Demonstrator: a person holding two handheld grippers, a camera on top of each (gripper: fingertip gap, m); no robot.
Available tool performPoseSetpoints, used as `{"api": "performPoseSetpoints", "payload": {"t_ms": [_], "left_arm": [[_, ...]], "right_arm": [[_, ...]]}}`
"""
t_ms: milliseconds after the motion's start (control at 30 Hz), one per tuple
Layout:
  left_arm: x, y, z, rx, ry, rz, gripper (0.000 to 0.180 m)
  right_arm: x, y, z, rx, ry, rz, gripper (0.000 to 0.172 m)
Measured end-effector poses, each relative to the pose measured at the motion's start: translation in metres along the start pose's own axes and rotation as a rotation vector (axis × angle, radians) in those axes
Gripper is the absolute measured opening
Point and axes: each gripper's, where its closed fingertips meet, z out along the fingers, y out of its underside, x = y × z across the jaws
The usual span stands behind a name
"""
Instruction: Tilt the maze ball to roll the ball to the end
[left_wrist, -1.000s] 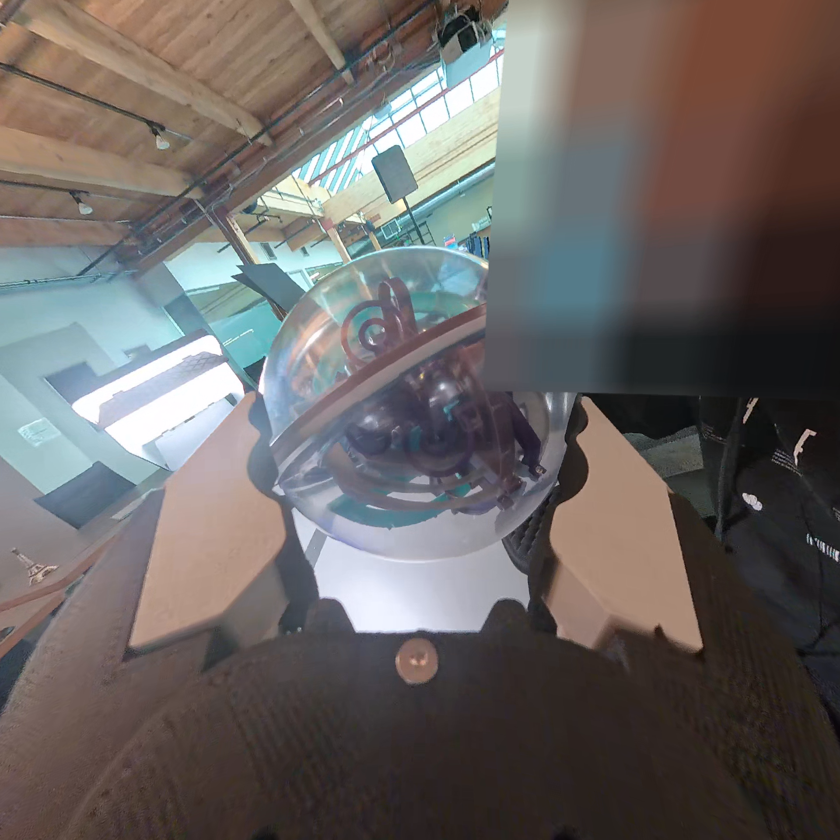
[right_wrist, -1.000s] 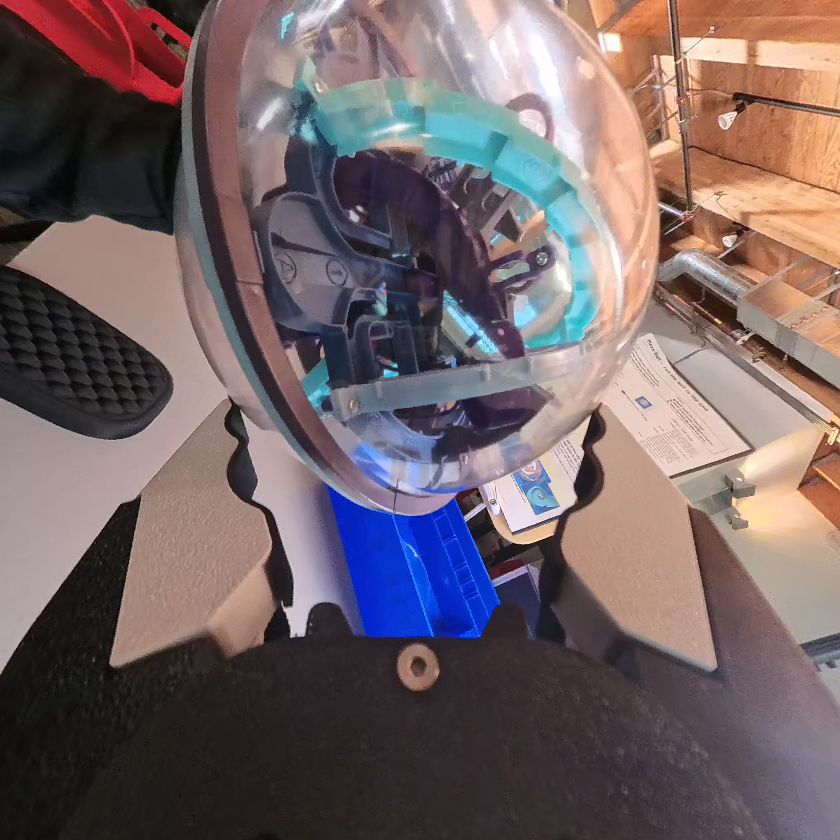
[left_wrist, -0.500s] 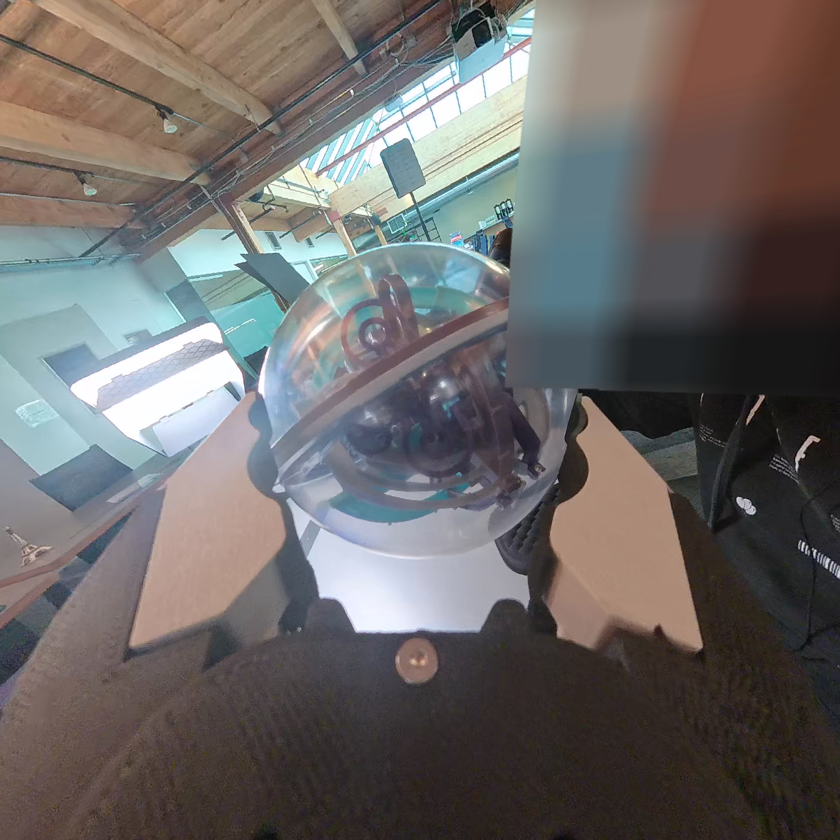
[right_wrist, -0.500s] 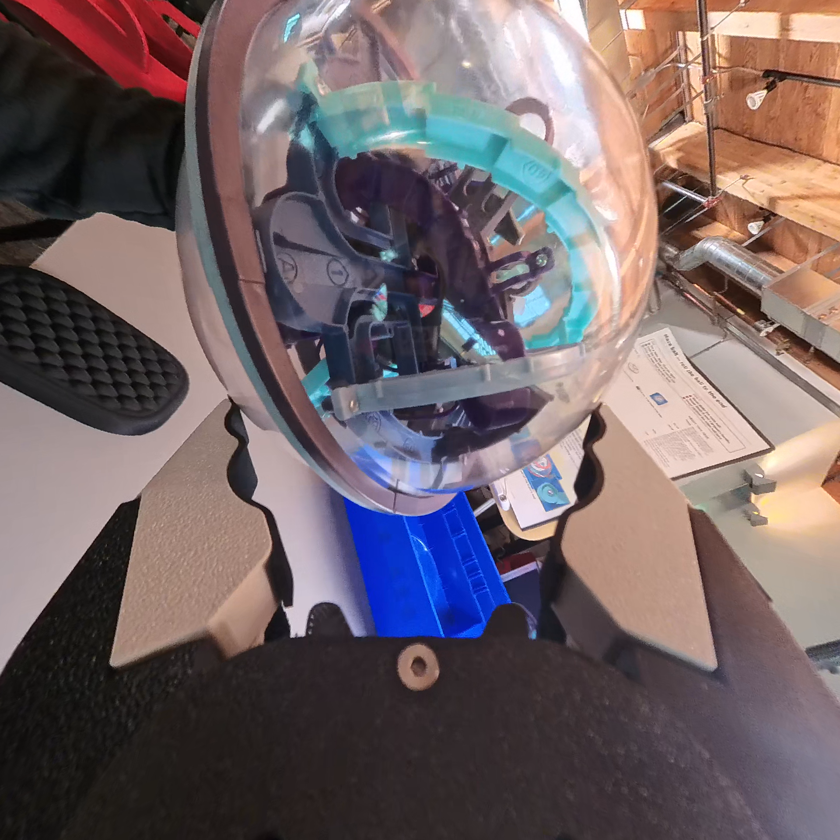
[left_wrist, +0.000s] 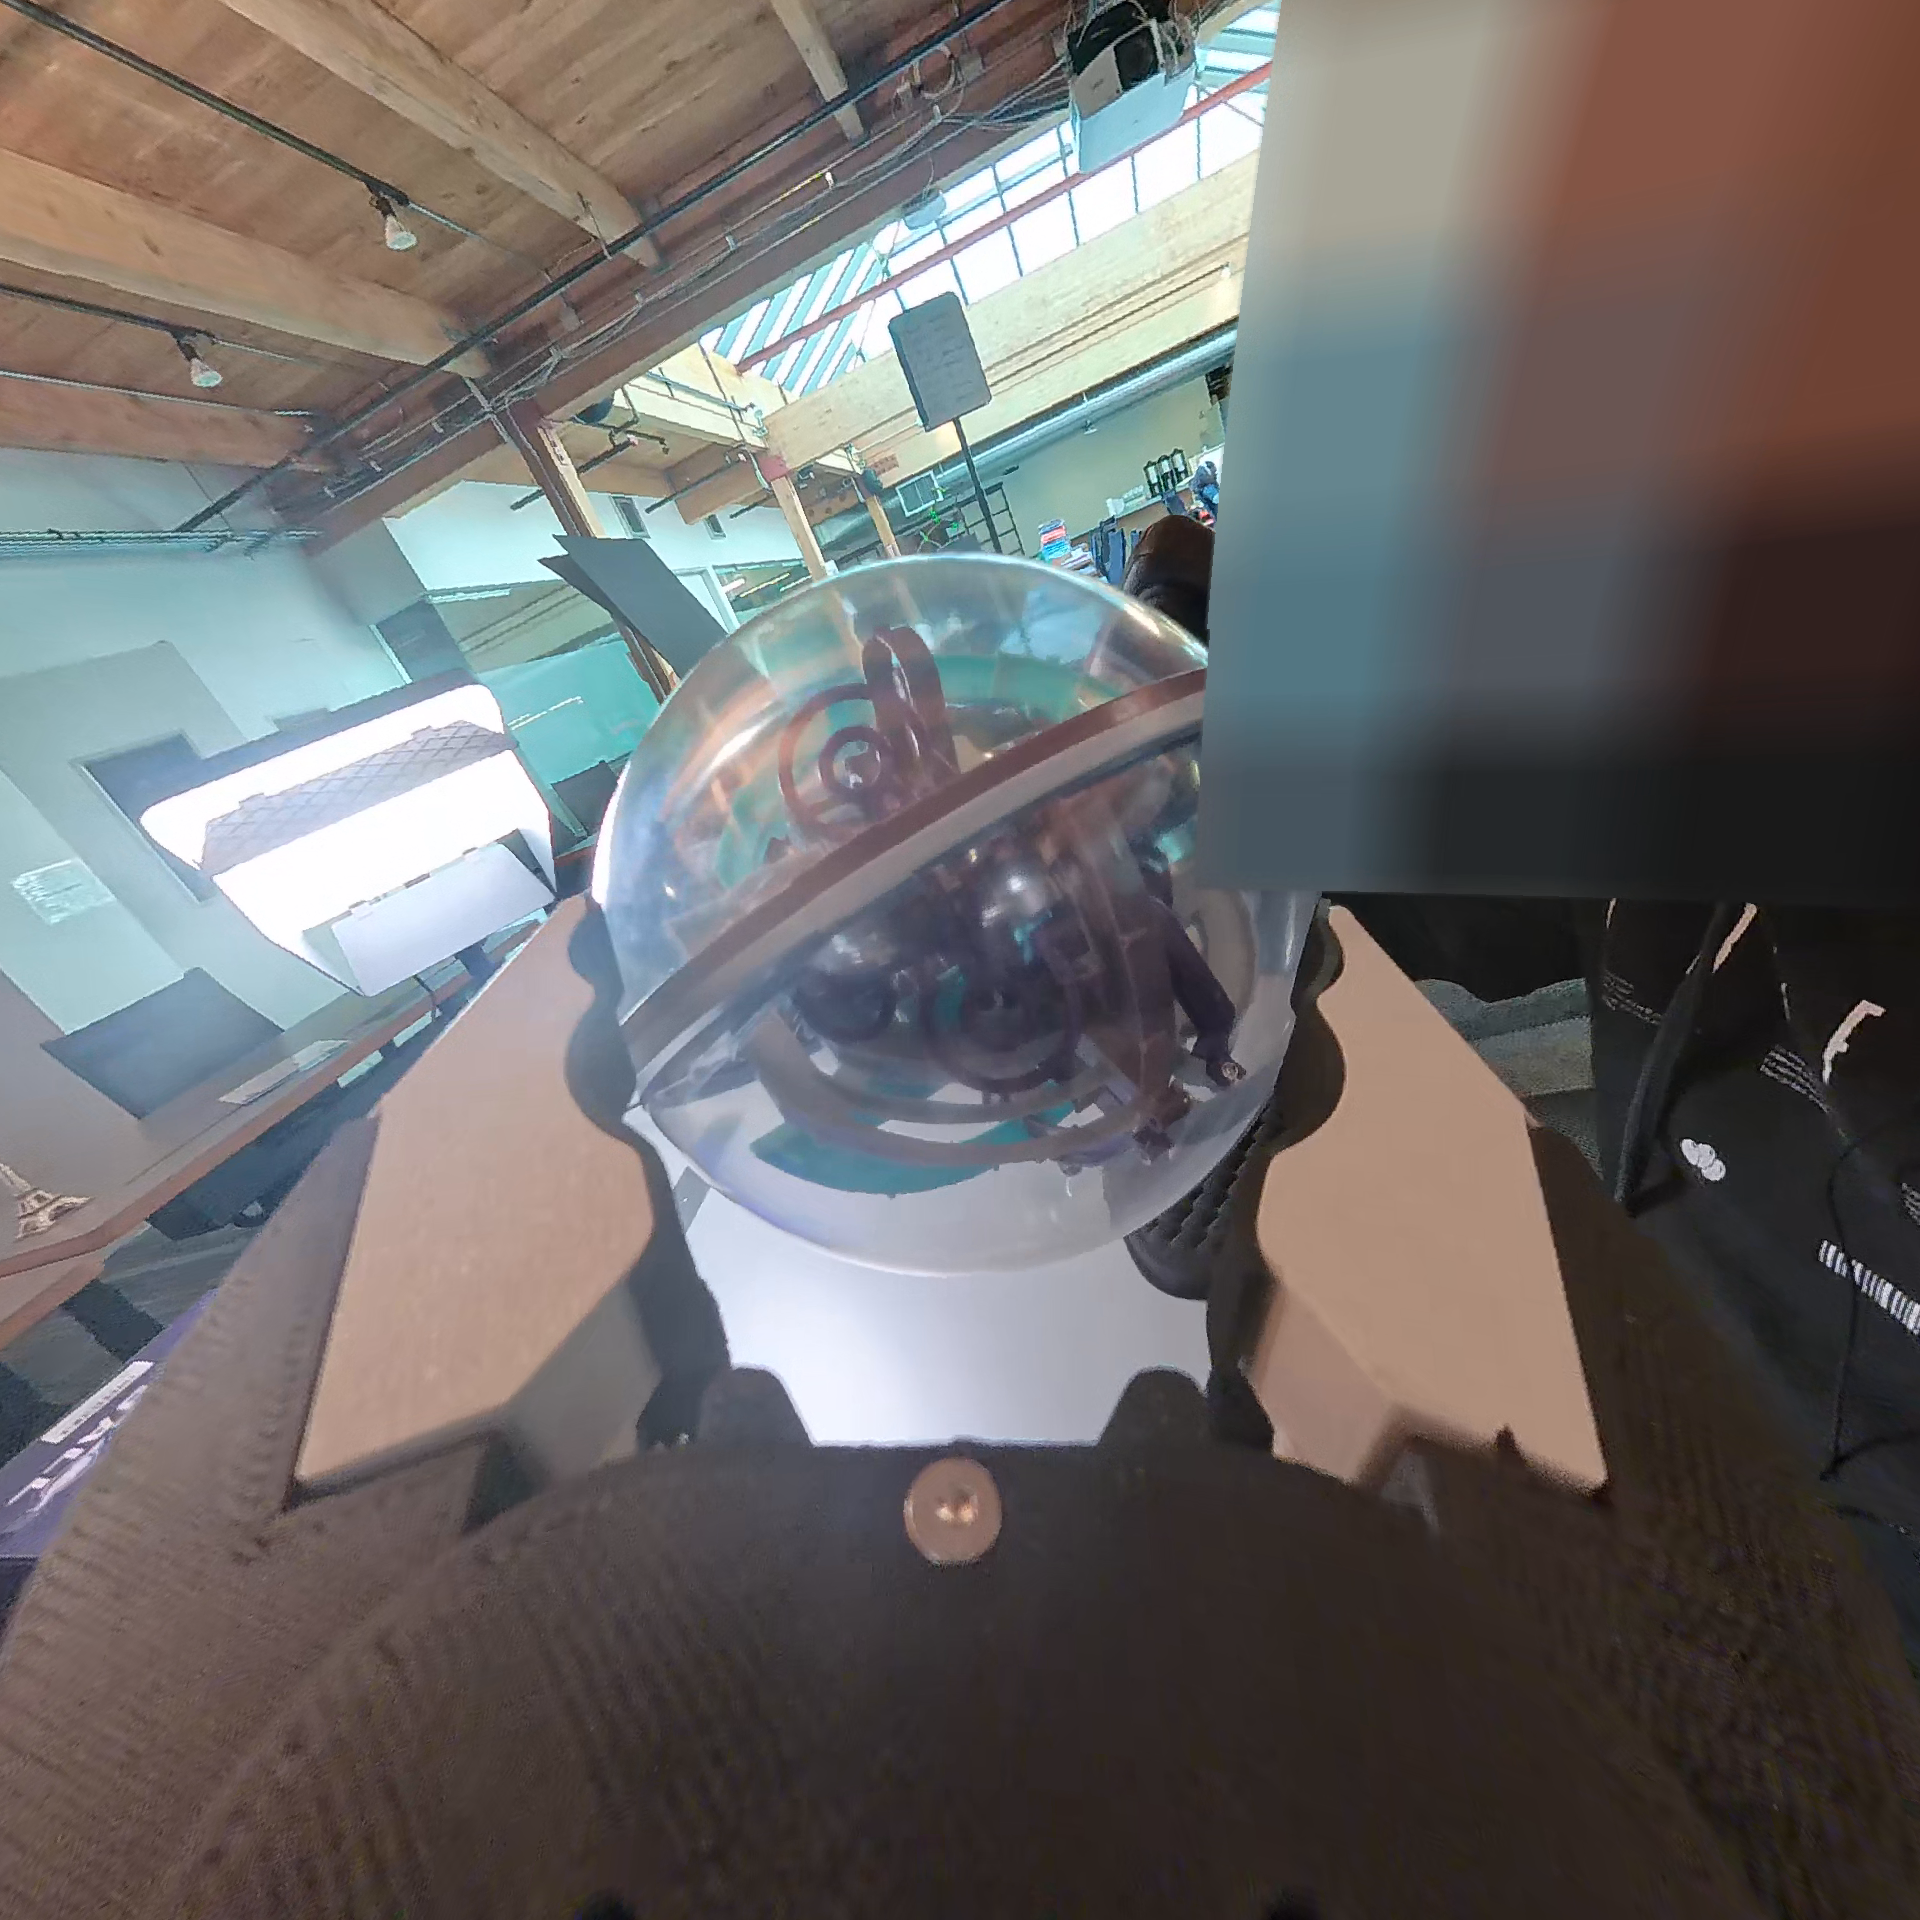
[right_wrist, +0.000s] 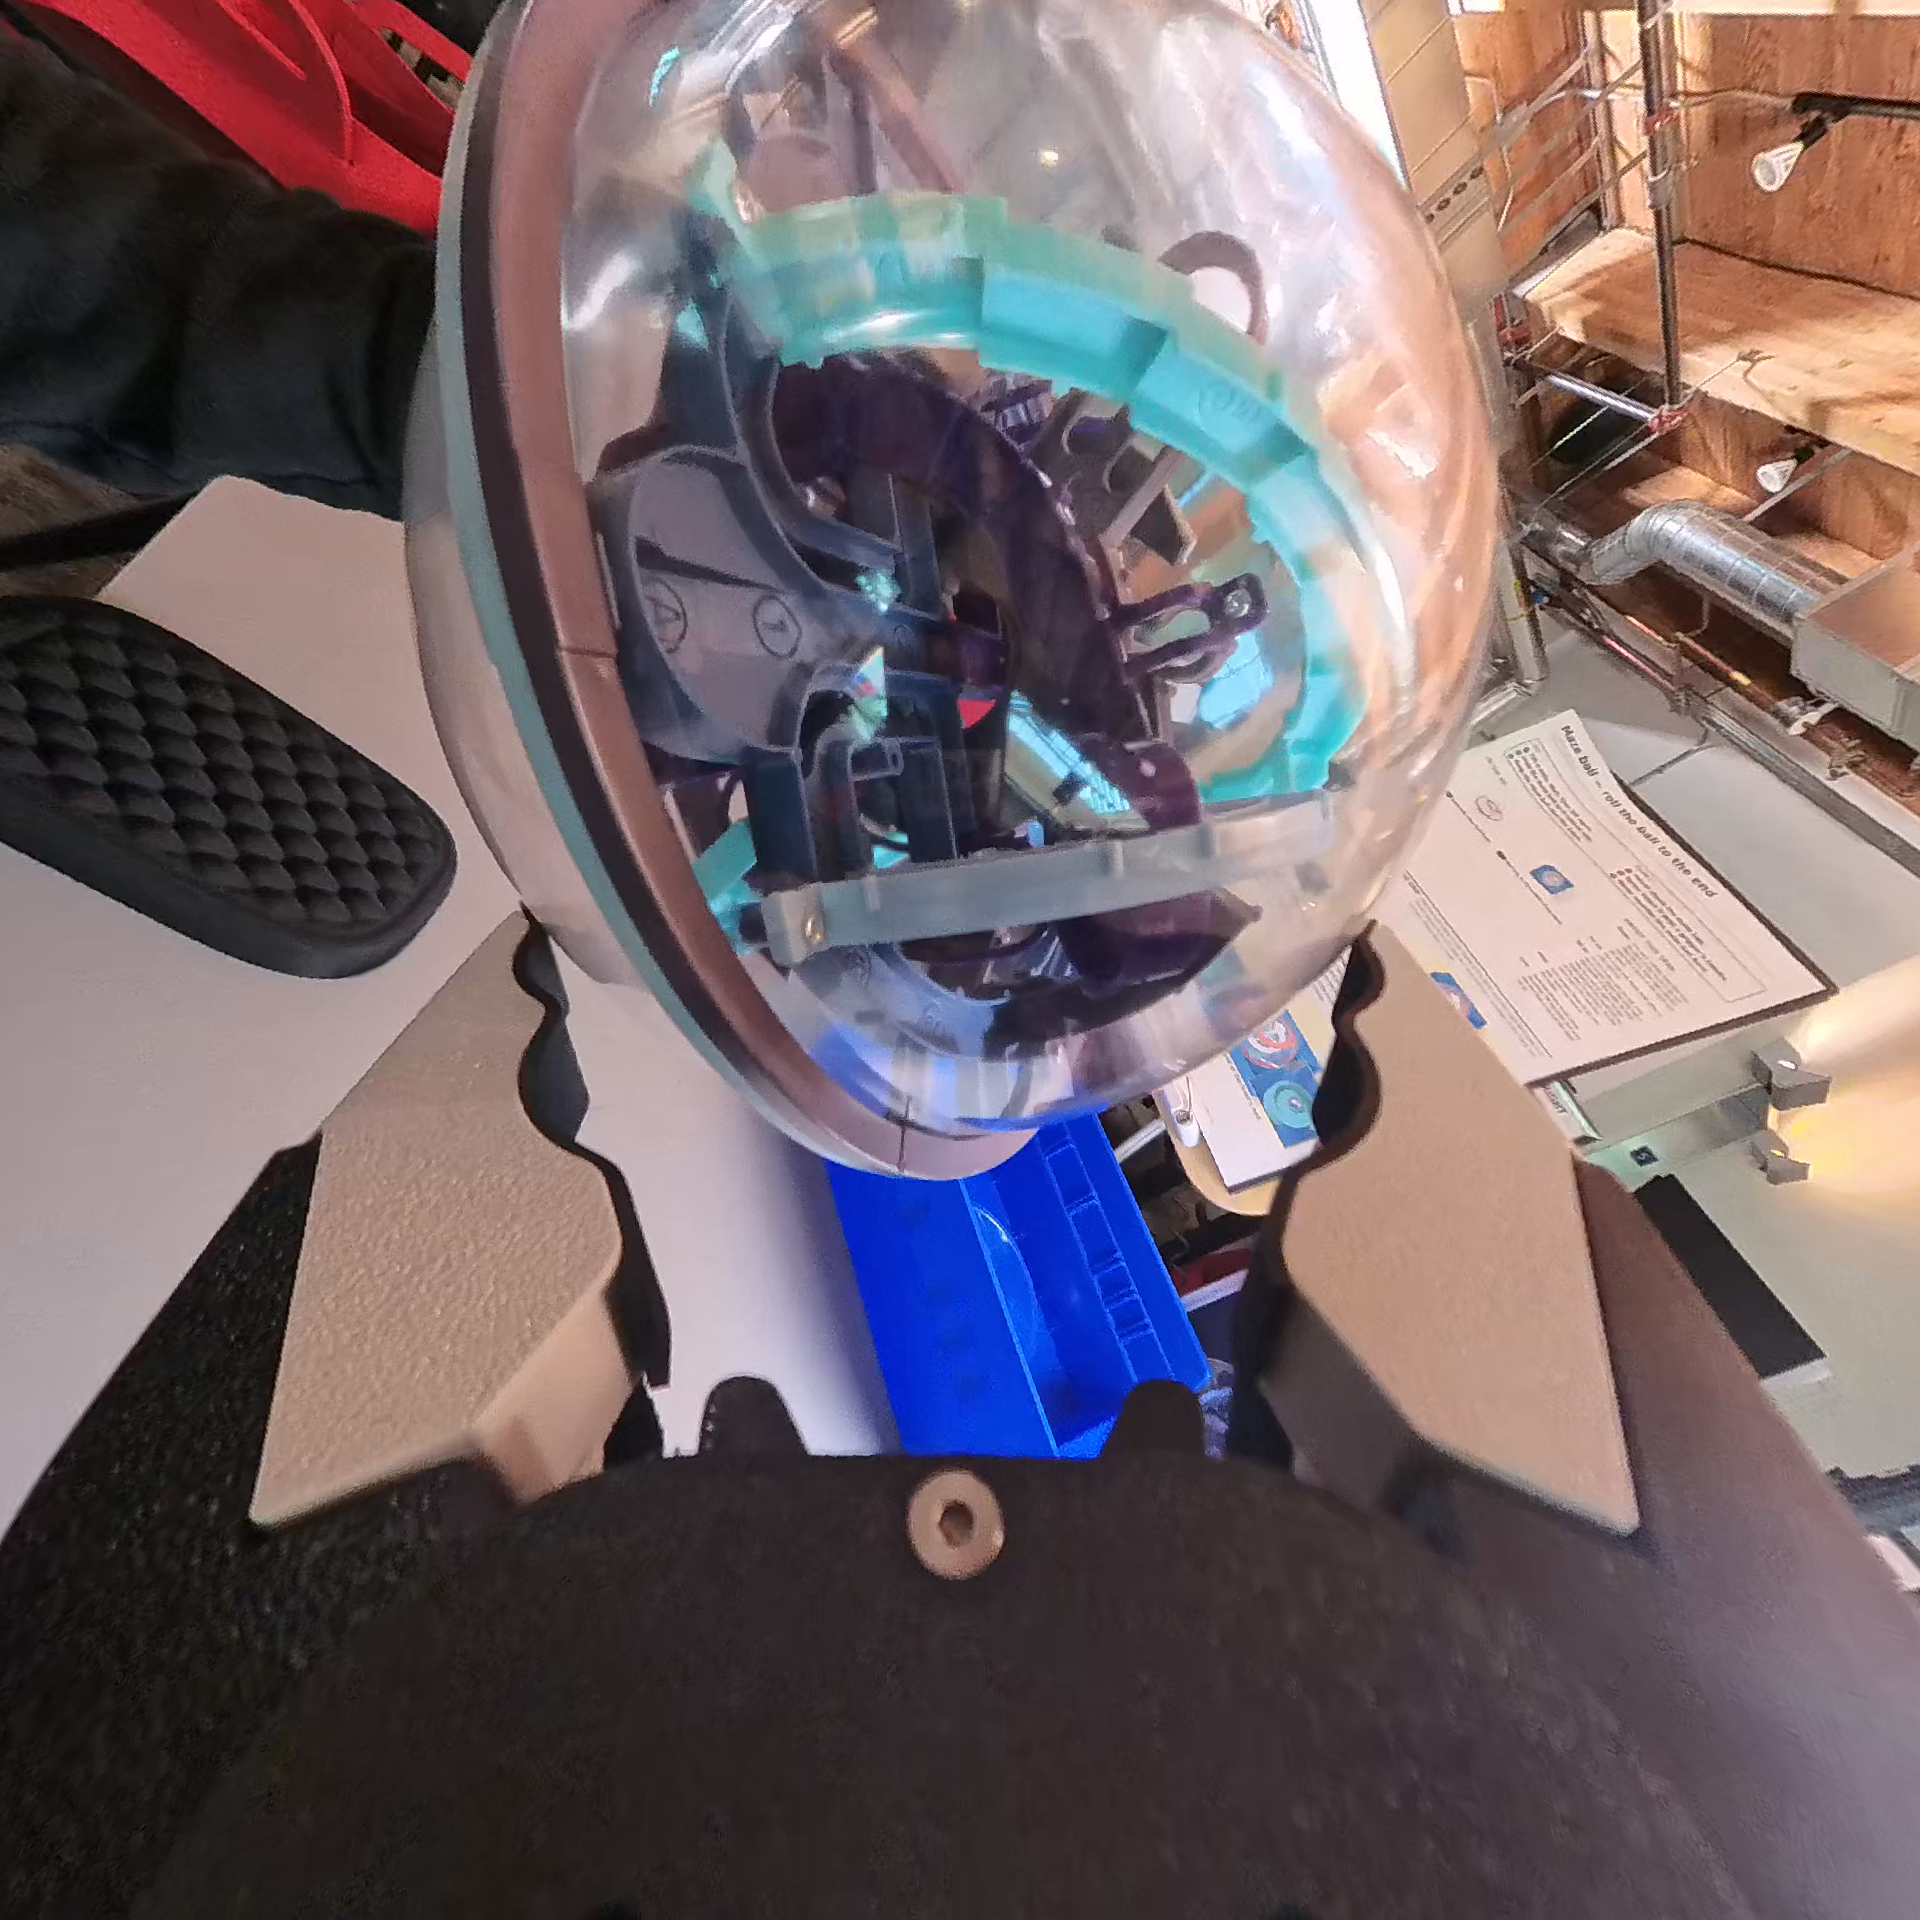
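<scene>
Wooden ceiling beams (left_wrist: 312, 156) have slid across the upper frame: we keep tilting the maze ball (left_wrist: 935, 914), both grippers (left_wrist: 951, 997) (right_wrist: 935, 997) clamped on its clear shell.

We find the maze ball (right_wrist: 935, 582) raised above the table (right_wrist: 156, 1039), gripped between the fingers of both the left gripper (left_wrist: 951, 945) and right gripper (right_wrist: 945, 966). A bin (right_wrist: 1018, 1299) sits beyond the table's edge, an instruction sheet (right_wrist: 1621, 914) to its right.
</scene>
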Motion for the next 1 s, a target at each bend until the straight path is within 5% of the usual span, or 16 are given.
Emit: {"api": "performPoseSetpoints", "payload": {"t_ms": [1000], "left_arm": [[0.013,-0.031,0.007,0.148,0.085,0.203,0.127]], "right_arm": [[0.017,-0.041,-0.020,0.040,0.053,-0.246,0.142]]}}
